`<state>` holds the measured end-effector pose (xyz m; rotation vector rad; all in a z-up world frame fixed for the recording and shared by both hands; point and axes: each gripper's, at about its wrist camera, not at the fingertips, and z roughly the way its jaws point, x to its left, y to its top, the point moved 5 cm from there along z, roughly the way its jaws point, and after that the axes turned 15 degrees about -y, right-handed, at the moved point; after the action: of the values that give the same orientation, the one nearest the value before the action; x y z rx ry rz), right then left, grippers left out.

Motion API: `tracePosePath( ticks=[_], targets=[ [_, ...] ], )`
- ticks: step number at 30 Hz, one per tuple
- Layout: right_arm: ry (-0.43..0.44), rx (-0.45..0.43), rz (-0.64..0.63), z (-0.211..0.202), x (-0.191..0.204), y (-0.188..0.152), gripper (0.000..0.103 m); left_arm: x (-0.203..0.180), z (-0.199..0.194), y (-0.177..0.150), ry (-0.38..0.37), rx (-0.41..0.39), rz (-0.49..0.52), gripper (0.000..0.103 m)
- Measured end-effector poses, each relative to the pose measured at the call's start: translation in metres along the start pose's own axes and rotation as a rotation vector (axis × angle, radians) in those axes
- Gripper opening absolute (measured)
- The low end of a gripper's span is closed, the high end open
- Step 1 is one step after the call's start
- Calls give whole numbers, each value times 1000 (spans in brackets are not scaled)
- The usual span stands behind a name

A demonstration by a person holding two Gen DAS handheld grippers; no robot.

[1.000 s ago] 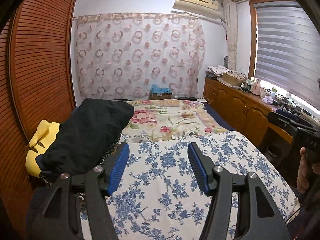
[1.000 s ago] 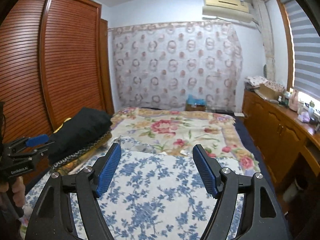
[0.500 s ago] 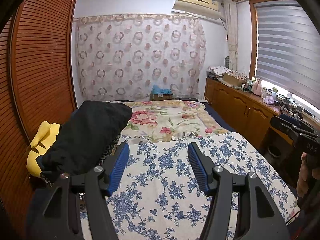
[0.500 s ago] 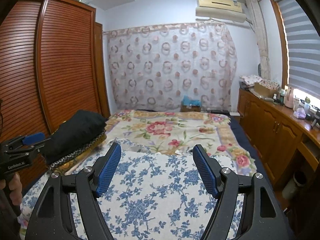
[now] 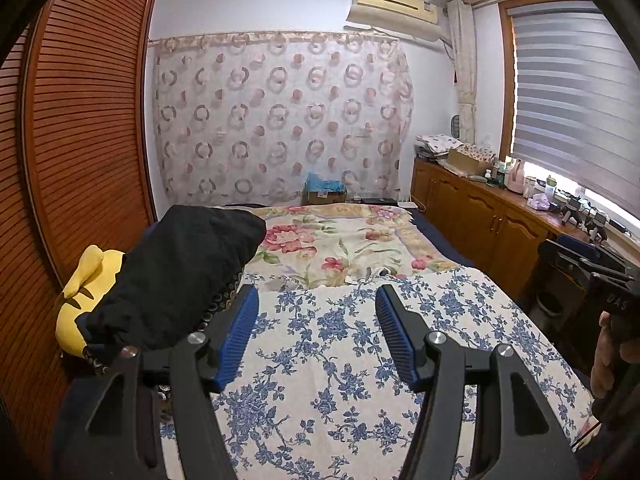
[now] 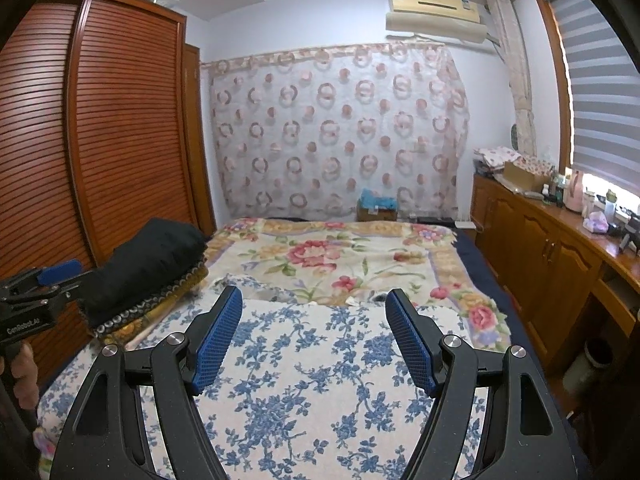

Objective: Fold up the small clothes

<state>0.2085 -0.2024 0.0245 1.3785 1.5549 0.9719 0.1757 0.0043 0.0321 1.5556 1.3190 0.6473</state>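
A blue-flowered sheet (image 5: pixel 340 360) covers the bed before a ring-patterned curtain (image 5: pixel 280 120) and louvered wardrobe (image 5: pixel 80 120).

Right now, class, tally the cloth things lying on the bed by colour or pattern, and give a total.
Blue floral cloth: 1
Red and pink floral blanket: 1
Black garment: 1
Yellow plush: 1
Total: 4

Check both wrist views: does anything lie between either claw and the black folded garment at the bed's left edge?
Nothing visible does. The black folded garment lies beside the open left claw; the open right claw faces it across bare blue-flowered bedspread.
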Motion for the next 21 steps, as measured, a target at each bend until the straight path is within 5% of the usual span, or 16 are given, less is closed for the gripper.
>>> tracePosePath(
  ticks=[21],
  targets=[
    [-17, 1, 6, -1, -4, 0, 76, -1, -2, 1, 7, -2, 7, 61]
  ],
)
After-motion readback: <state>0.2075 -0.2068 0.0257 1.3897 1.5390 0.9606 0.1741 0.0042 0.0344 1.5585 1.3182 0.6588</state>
